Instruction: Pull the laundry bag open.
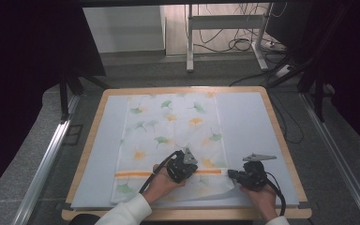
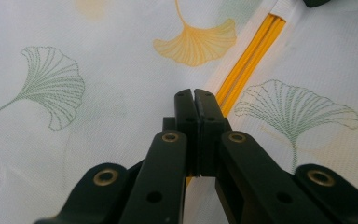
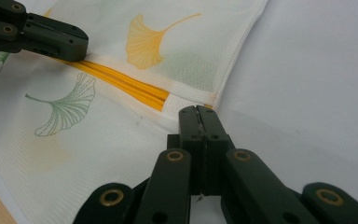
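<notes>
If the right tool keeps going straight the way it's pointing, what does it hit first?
Probably the white leaf-print cloth. The right tool, jaws shut, points at the cloth's right edge, just by the end of the orange stripe. Whether its tips already touch the edge is unclear.

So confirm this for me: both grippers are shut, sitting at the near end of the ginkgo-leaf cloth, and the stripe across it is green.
Wrong on the stripe: it is orange, not green, as the left gripper view shows. The stripe crosses the ginkgo-leaf cloth. The rest holds: left gripper and right gripper are both shut at the cloth's near end.
</notes>
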`<state>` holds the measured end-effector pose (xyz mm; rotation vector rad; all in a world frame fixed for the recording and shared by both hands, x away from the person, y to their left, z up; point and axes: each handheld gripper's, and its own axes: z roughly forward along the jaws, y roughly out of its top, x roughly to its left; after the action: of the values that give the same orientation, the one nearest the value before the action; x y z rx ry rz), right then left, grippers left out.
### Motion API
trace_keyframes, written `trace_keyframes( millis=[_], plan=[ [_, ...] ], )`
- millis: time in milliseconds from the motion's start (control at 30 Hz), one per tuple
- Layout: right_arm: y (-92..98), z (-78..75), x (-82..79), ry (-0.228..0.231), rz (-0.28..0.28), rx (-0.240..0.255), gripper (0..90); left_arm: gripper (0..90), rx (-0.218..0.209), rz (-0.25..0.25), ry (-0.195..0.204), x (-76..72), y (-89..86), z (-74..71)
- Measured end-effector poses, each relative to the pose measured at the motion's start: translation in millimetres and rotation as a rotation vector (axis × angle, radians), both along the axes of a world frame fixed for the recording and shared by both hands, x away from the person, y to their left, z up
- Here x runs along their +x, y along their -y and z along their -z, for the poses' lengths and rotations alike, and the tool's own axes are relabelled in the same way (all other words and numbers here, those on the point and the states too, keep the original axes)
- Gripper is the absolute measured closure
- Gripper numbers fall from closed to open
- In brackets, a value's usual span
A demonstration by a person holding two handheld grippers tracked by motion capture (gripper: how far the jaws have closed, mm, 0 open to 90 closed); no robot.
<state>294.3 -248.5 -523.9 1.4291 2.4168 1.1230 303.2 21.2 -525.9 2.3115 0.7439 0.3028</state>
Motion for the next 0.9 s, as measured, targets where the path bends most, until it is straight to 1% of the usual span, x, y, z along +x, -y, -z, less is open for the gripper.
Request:
trace_keyframes(
  millis=[200,333,433,533,600,700,900],
  plan=[
    [0.0,0.0,0.0,0.002,-0.001,-0.002,89.1,90.0,-0.008,-0.013,-0.010,0.2,-5.5,0.3],
    [-0.1,0.2,-0.1,0.003,-0.001,-0.001,89.1,90.0,-0.010,-0.017,-0.016,-1.0,-7.5,0.2],
    [-0.1,0.2,-0.1,0.005,-0.003,-0.002,89.1,90.0,-0.002,-0.011,-0.015,-1.8,-9.0,-0.1],
    [-0.3,0.2,-0.2,0.006,-0.001,-0.003,89.1,90.0,-0.008,-0.015,-0.020,-1.9,-10.4,-0.1],
    [-0.3,0.0,-0.2,0.004,-0.002,-0.003,89.1,90.0,-0.004,-0.022,-0.027,-1.9,-11.8,-0.5],
    [-0.2,0.1,-0.1,0.006,-0.004,-0.004,89.1,90.0,0.007,-0.024,-0.025,-2.4,-15.0,-0.9],
    [-0.1,0.2,-0.1,0.005,-0.002,-0.002,89.1,90.0,0.008,-0.028,-0.031,-2.7,-18.6,-1.1]
  ],
)
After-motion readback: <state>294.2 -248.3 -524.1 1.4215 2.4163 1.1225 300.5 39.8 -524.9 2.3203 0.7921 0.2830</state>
